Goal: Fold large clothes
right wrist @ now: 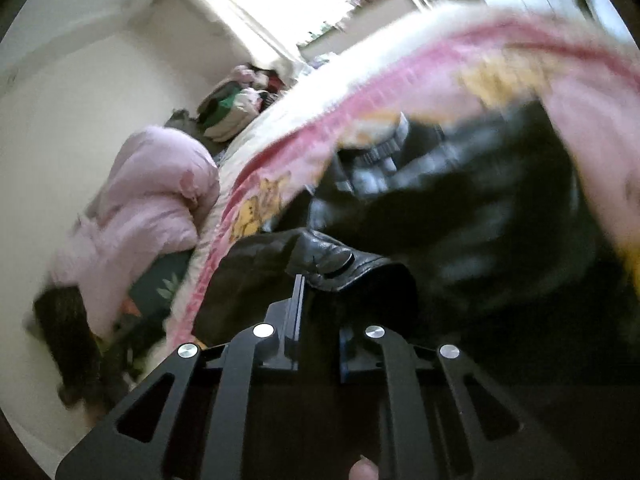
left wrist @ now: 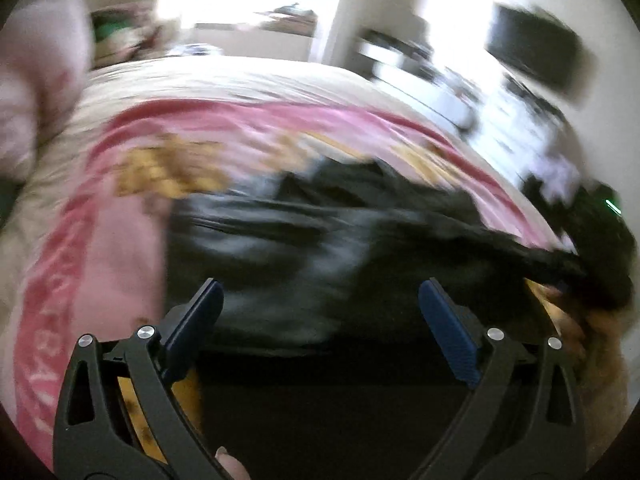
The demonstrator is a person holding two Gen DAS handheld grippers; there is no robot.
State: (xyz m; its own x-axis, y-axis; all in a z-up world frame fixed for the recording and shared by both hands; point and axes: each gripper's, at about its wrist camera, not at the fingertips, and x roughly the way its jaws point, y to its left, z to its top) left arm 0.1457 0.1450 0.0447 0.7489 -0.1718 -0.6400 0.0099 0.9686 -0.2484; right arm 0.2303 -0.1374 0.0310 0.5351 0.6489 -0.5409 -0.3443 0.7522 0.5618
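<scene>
Bright window light washes out the far wall; both views are smeared, the room beyond the bed barely readable. Bed (left wrist: 248, 80) fills the middle ground, cream cover, with a pink blanket (left wrist: 96, 240) spread across it, red lettered border and yellow cartoon patches. Black leather jacket (left wrist: 304, 232) lies on that blanket, crumpled, spreading from centre toward the right edge of the left wrist view.

Left tongs (left wrist: 320, 312): jaws wide apart, blue pads facing each other, nothing between them. They hover above the near part of the jacket; no contact visible. A fingertip (left wrist: 230, 466) of the person shows at the bottom edge, between the black arms.

Right tongs (right wrist: 318, 300): jaws drawn narrow, clamped on a fold of the black leather jacket (right wrist: 460, 208). Gripped part is a stiff edge with a round snap button (right wrist: 338, 261) just past the tips. Rest of the jacket bulges up and to the right, over the pink blanket (right wrist: 288, 160). Another fingertip (right wrist: 362, 470) shows at the bottom edge of this view.

Pink padded garment (right wrist: 156, 196) sits bunched at the left beside the bed, near a plain pale wall. Heap of mixed clothes (right wrist: 236, 104) lies further back by the window. Dark shapes at the right of the left wrist view are too blurred to name.
</scene>
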